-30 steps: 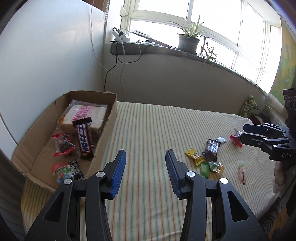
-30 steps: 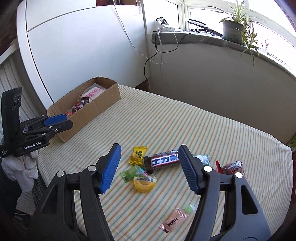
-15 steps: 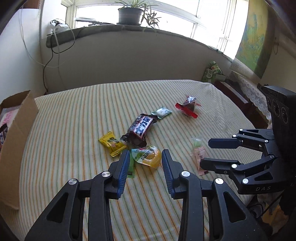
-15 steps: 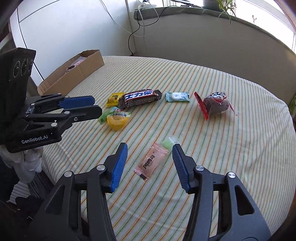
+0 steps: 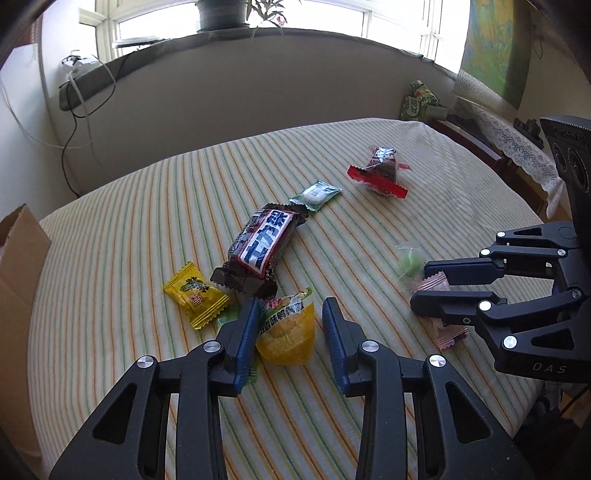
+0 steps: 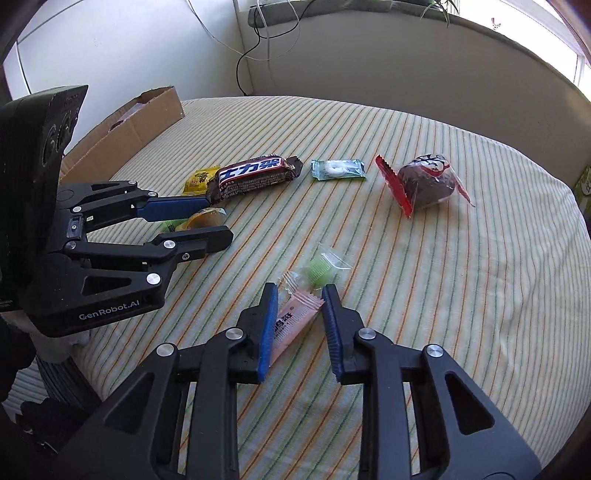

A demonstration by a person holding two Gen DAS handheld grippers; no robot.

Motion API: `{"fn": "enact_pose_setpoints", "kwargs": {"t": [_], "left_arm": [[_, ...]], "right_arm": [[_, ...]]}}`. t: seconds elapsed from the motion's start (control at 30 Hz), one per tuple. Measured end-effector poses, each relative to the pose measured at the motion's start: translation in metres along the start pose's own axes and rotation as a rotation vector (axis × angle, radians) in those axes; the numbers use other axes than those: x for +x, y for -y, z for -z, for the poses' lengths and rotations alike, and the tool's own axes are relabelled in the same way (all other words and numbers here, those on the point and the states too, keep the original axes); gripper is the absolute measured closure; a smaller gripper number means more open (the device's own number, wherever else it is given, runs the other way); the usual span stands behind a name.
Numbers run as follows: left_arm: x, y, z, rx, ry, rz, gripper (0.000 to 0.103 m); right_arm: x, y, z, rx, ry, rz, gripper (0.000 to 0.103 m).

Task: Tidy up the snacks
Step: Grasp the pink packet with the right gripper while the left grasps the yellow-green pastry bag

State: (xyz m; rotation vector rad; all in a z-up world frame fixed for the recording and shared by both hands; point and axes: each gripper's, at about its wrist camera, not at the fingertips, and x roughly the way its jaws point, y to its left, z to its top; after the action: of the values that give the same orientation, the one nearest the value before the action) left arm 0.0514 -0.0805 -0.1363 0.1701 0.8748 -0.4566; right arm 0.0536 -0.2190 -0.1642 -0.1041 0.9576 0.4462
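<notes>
Snacks lie loose on a striped cloth [image 5: 147,229] covering what looks like a bed; the surface type cannot be told for sure.

- Left gripper [image 5: 289,314], lower centre of the left wrist view: jaws spread, straddling a yellow snack pouch [image 5: 286,332]; the left blue pad looks to touch the pouch, the right one stands apart from it.
- Right gripper [image 6: 299,295], lower centre of the right wrist view: jaws spread around a pink wrapped bar [image 6: 291,321], not pinching it.
- Green candy in clear wrap [image 6: 321,267]: just beyond the pink bar, touching or nearly touching its end.
- Chocolate bar in brown wrapper [image 5: 262,251]: centre of the left view, its near end just above the yellow pouch.
- Yellow candy [image 5: 195,295]: left of the chocolate bar, close beside it.
- Pale green packet [image 5: 315,195]: just beyond the bar's far end.
- Dark cake in clear bag with red edge [image 6: 424,184]: right of centre in the right view, well apart from the others.
- Cardboard box [image 6: 129,125]: upper left of the right view, at the cloth's edge; its contents are hidden from here.
- Potted plant [image 5: 221,14]: on the windowsill, top of the left view.
</notes>
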Motion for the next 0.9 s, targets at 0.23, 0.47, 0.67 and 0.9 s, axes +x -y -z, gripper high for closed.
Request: {"fn": "enact_pose_setpoints", "kwargs": {"t": [0.23, 0.47, 0.67, 0.9], "left_arm": [[-0.003, 0.0, 0.004, -0.003, 0.004, -0.004, 0.08], [-0.005, 0.004, 0.004, -0.001, 0.014, 0.0, 0.08], [-0.015, 0.002, 0.004, -0.015, 0.035, 0.016, 0.08], [-0.031, 0.005, 0.01, -0.008, 0.069, 0.016, 0.08]], "right_arm": [[-0.01, 0.011, 0.009, 0.033, 0.005, -0.027, 0.089], [-0.016, 0.01, 0.017, 0.005, -0.006, -0.031, 0.082], [-0.028, 0.012, 0.022, 0.039, 0.002, -0.026, 0.056], [-0.024, -0.001, 0.027, 0.089, -0.029, -0.025, 0.058]]}}
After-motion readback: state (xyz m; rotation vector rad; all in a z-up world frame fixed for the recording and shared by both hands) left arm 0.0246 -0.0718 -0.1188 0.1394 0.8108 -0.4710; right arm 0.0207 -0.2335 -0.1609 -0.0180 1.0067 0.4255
